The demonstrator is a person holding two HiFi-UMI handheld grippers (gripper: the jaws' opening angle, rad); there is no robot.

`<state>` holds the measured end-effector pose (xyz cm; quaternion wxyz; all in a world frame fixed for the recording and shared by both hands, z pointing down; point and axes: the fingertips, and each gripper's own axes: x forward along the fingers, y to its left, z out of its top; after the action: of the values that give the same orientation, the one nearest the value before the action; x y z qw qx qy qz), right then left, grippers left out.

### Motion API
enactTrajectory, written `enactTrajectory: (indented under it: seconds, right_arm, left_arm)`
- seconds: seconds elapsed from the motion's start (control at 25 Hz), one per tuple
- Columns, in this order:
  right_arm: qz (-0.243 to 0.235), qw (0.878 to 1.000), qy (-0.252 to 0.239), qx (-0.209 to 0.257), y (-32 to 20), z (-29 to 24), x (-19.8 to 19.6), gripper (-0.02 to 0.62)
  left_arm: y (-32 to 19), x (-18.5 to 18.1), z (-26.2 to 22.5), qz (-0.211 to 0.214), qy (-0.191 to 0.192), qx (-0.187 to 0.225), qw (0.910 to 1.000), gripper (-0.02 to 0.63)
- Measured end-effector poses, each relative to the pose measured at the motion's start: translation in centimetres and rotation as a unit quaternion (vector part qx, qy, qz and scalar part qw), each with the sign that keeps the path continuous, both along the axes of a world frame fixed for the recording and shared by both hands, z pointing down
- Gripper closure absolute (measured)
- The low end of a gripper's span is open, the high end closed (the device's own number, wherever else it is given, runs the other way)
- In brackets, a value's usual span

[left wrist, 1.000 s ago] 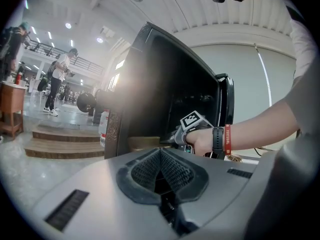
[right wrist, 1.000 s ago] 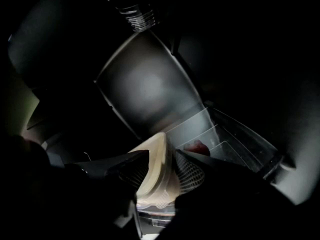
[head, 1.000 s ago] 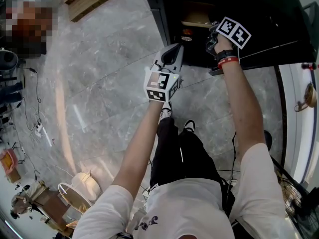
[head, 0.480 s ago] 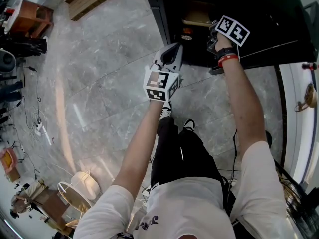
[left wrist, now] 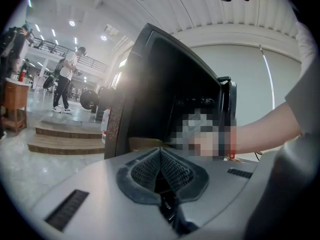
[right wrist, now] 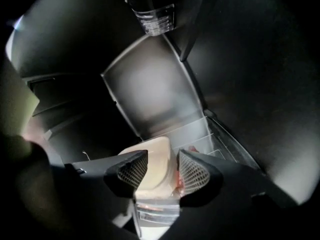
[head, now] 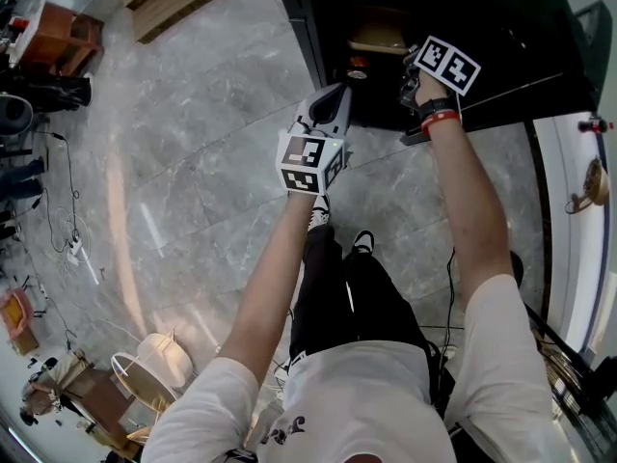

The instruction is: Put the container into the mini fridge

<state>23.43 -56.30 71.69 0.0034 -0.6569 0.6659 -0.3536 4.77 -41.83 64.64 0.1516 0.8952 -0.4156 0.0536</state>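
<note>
- Wider than before, our right tool (right wrist: 159, 170) was opening, released, around the container (right wrist: 152, 156).
- We counted one container: cream lid, clear body.
- Our left tool (left wrist: 161, 166) was clenched, empty.

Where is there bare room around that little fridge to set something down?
The grey floor left of the fridge is bare up to the wooden step. Inside it is crowded: the container sits between the opening jaws of the right gripper. Deeper in, it is too dark to tell.
</note>
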Motion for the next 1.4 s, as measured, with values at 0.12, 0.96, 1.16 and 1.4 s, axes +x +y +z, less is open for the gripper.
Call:
enactTrajectory:
  seconds: [0.12, 0.96, 1.16, 1.4]
  right_arm:
    - [-0.004, 1.000, 0.010, -0.004, 1.0, -0.5, -0.1, 0.402]
    - [-0.037, 0.998, 0.048, -0.022, 11.7, -9.5, -2.7, 0.403]
    - [-0.053, 0.996, 0.070, -0.017, 14.1, -12.9, -3.0, 0.407]
    - [-0.081, 0.993, 0.083, -0.003, 16.7, -16.1, -4.1, 0.410]
  left_arm:
    - [0.4, 0.2, -1.0, 0.001, -0.001, 0.000, 1.0000, 0.586]
    - [4.7, -0.3, -11.1, -0.002, -0.035, 0.007, 0.9993, 0.586]
    - [5.3, -0.8, -13.7, -0.004, -0.037, 0.009, 0.9993, 0.586]
    - [6.2, -0.8, -16.4, -0.009, -0.030, 0.005, 0.9995, 0.586]
